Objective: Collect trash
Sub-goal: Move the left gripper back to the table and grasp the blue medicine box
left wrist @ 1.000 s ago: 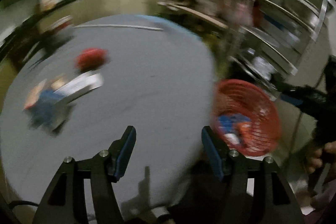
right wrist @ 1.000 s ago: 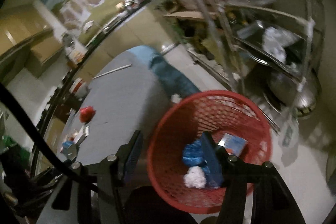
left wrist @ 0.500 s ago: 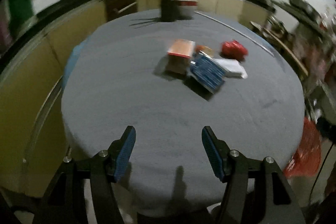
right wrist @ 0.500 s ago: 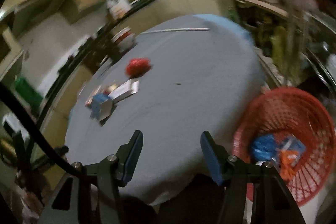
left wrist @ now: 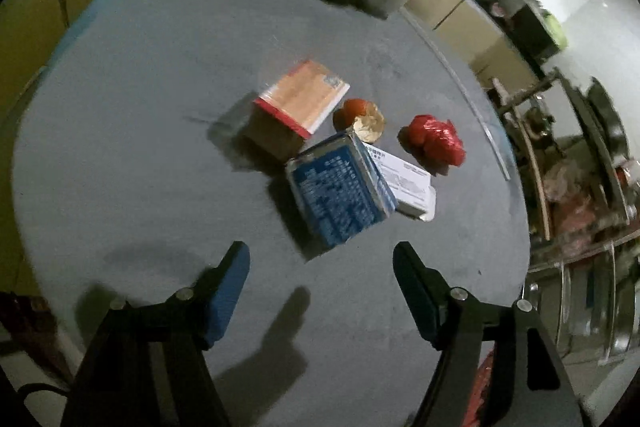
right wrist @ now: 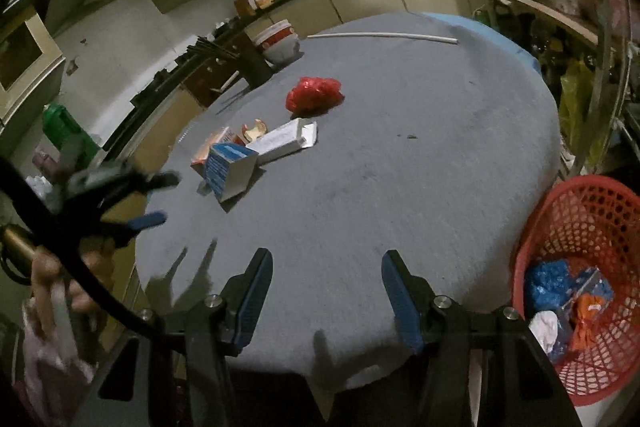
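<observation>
Bare cloth [left wrist: 140, 167] lies open before the blue carton [left wrist: 340, 195].

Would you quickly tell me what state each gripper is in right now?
Left gripper: jaws opening, empty, just short of the blue carton.
Right gripper: open, holding nothing.

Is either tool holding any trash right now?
No. The left tool is opening with nothing between its jaws, and the right tool is empty too.

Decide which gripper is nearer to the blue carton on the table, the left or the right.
Left. The left gripper, jaws opening and empty, hovers just short of the blue carton. The right gripper, open and empty, sits back at the table's near edge, with bare cloth between.
</observation>
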`<state>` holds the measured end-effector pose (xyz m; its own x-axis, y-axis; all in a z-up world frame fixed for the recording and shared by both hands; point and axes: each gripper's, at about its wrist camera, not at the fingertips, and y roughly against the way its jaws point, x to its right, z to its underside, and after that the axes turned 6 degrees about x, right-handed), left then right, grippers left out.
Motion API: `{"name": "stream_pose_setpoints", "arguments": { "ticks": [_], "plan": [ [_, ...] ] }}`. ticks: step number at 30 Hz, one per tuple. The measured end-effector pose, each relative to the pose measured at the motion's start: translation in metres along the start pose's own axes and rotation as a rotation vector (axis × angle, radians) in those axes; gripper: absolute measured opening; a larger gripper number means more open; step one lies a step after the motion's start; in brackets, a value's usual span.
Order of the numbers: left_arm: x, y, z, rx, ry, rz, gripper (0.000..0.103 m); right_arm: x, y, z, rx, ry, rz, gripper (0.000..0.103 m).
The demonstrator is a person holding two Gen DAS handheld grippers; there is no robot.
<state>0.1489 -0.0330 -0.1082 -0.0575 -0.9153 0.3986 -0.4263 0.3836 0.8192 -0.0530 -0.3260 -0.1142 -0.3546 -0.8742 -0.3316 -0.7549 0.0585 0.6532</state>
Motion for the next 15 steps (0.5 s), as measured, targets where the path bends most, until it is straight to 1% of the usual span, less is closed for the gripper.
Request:
{"name": "stream_pose_setpoints", "arguments": {
  "ticks": [3,5,8,10,11,15],
  "plan": [
    [0.011,-0.022,-0.007,-0.026,0.048,-0.017,0.075,0.005,0.005,0.003,0.008,0.003,0.002,0.061],
    [0.017,-0.036,-0.008,-0.055,0.061,-0.038,0.075,0.008,0.005,0.004,0.01,-0.001,-0.002,0.061],
    [0.021,-0.051,-0.009,-0.069,0.072,-0.054,0.074,0.012,0.003,0.005,0.005,-0.01,-0.011,0.061],
    [0.02,-0.055,-0.008,-0.063,0.079,-0.048,0.072,0.014,0.001,0.004,0.002,-0.013,-0.015,0.061],
    [0.019,-0.056,-0.007,-0.058,0.085,-0.036,0.067,0.014,0.0,0.004,0.001,-0.014,-0.016,0.061],
    [0.017,-0.051,-0.005,-0.029,0.074,-0.016,0.065,0.017,0.001,0.004,0.005,-0.016,-0.016,0.061]
  ]
}}
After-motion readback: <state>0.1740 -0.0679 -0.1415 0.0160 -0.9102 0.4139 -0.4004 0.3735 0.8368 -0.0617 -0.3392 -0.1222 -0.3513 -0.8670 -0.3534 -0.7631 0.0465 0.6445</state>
